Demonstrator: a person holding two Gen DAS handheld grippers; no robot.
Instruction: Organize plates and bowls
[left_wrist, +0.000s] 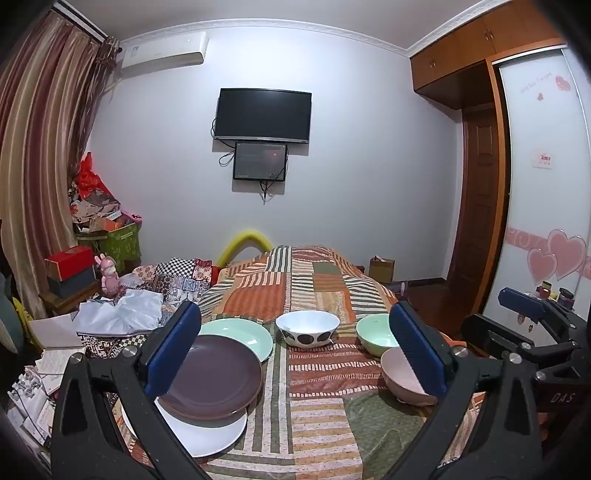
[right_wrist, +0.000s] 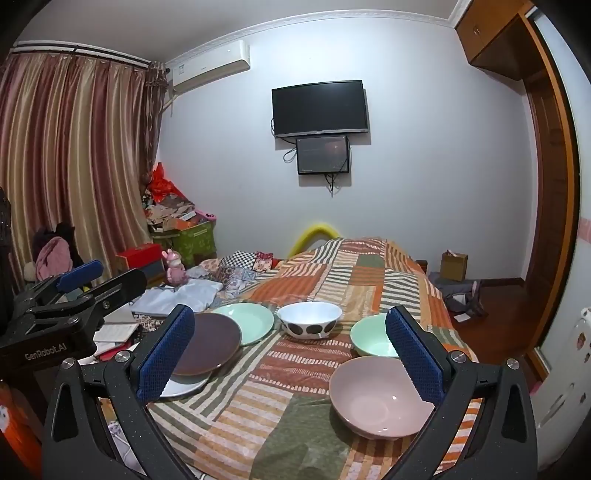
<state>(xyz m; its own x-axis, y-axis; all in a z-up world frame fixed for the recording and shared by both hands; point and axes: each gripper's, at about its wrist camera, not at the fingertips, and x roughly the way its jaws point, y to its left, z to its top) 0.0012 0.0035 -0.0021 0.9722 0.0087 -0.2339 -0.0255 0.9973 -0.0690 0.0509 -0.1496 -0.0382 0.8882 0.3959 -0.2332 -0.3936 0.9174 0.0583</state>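
On the patchwork quilt (right_wrist: 332, 288), the spotted white bowl (right_wrist: 309, 319) sits centrally, with mint, brown and white plates (right_wrist: 246, 322) (right_wrist: 210, 343) (left_wrist: 207, 435) overlapping to its left, mint and pink bowls (right_wrist: 371, 338) (right_wrist: 376, 397) to its right, while the left gripper (left_wrist: 295, 347) and right gripper (right_wrist: 291, 350) hover nearer, both released and empty.
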